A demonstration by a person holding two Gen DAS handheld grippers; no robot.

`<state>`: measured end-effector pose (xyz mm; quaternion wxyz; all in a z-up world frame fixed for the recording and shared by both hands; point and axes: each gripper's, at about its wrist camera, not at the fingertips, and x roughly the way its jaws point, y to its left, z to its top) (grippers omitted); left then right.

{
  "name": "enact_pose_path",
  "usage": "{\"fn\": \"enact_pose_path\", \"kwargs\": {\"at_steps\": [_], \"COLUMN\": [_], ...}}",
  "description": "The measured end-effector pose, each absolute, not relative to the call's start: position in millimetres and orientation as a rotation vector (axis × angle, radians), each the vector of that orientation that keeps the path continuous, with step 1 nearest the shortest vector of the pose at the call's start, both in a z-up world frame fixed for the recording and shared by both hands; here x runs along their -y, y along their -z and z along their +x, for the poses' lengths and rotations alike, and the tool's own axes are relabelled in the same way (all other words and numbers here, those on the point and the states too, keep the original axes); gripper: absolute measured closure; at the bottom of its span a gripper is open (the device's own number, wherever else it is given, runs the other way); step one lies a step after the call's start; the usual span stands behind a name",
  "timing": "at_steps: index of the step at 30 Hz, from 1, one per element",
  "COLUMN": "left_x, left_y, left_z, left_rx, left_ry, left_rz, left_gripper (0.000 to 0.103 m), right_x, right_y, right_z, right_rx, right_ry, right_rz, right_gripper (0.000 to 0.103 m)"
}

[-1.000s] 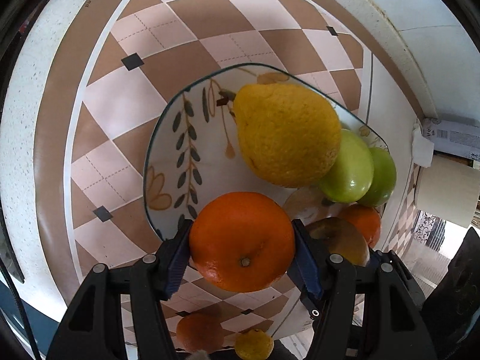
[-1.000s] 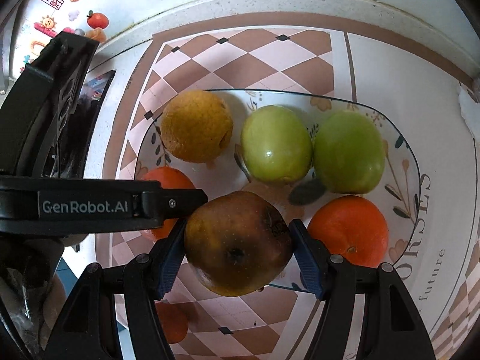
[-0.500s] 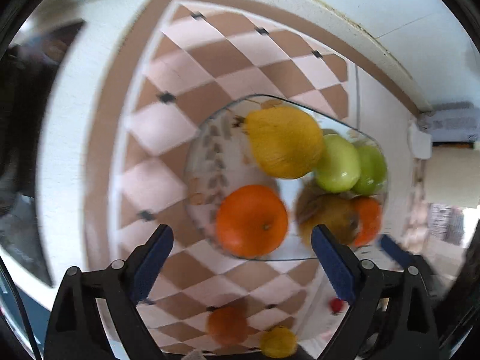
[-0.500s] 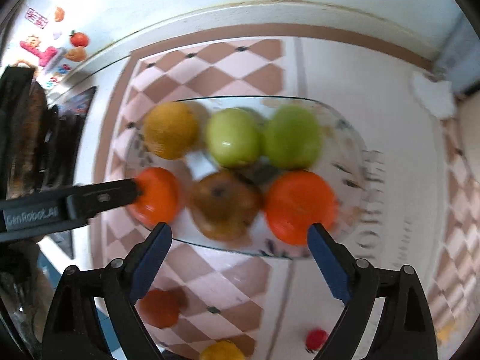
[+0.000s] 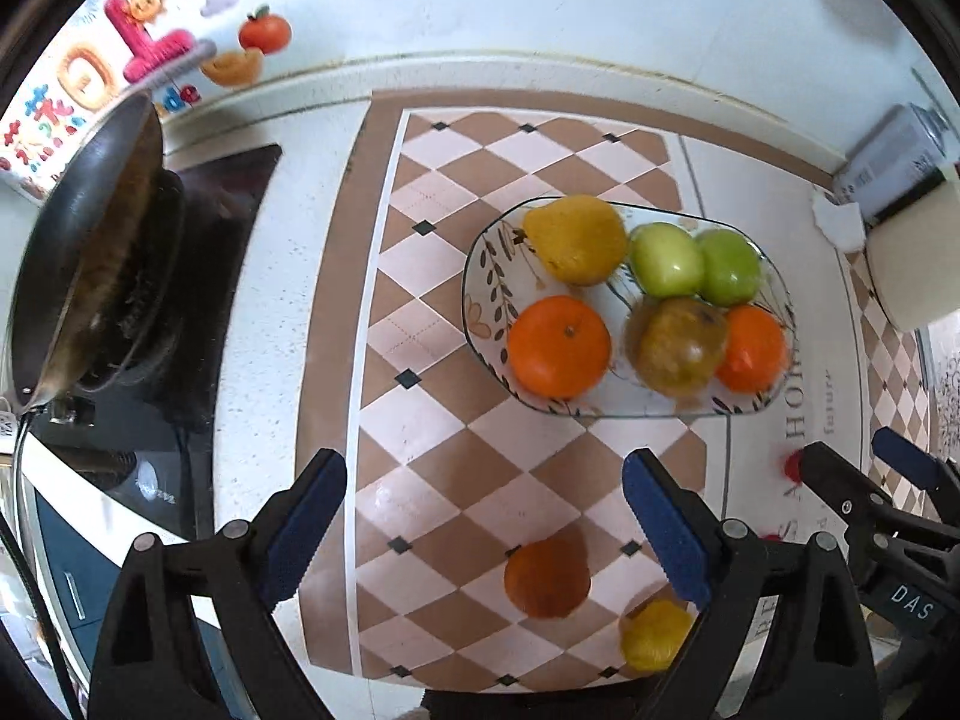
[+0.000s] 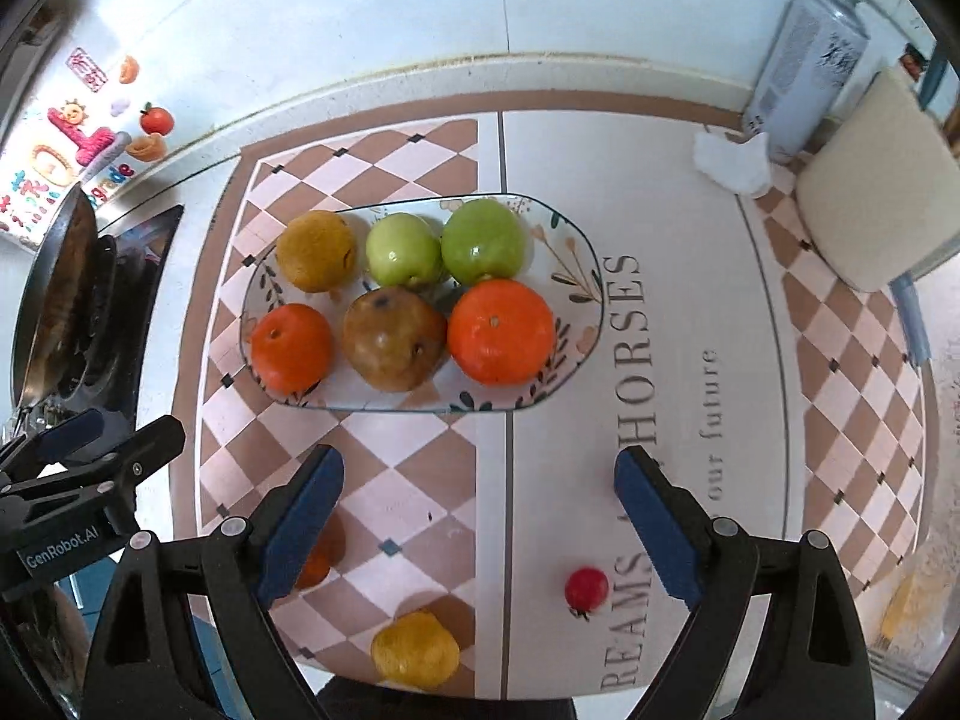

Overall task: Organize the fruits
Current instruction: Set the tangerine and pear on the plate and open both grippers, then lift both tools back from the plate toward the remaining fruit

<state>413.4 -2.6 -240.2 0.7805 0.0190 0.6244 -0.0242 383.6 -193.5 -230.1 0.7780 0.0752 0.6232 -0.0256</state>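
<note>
Both my grippers hang above the mat with jaws wide apart and nothing between them: the left gripper (image 5: 483, 516) over the checkered part, the right gripper (image 6: 479, 507) straddling the seam between the checks and the lettered panel. The plate (image 6: 576, 276) lies ahead of both, holding six fruits in two rows. At the back sit a yellow pear (image 6: 317, 250), then two green apples (image 6: 403, 250) (image 6: 483, 238) touching each other. In front lie a small orange (image 6: 291, 347), a brown pear (image 6: 394, 338) and a big orange (image 6: 501, 330), the brown pear pressed between its neighbours. Three fruits are off the plate, near my fingers: a dull orange (image 5: 546, 577) on the checks, partly behind my right gripper's left finger in that view, a lemon (image 6: 414, 649) close to the near edge of the mat, and a small red fruit (image 6: 585, 589) on the lettered panel just beside my right gripper's right finger. A pan (image 5: 90, 252) sits on the stove to the left, a can (image 6: 807, 66) in the far right corner.
</note>
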Motion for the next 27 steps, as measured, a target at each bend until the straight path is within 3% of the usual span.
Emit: {"fn": "enact_pose_path", "kwargs": {"at_steps": [27], "left_x": [-10.5], "left_y": [108.8], "left_z": [303.9], "left_rx": [-1.125], "left_ry": [0.139], "left_rz": [0.03], "left_gripper": [0.009], "right_x": [177.6], "right_y": [92.0], "right_z": [264.9], "right_rx": [-1.137], "right_ry": [0.029], "right_rz": [0.167], "right_gripper": [0.009]}}
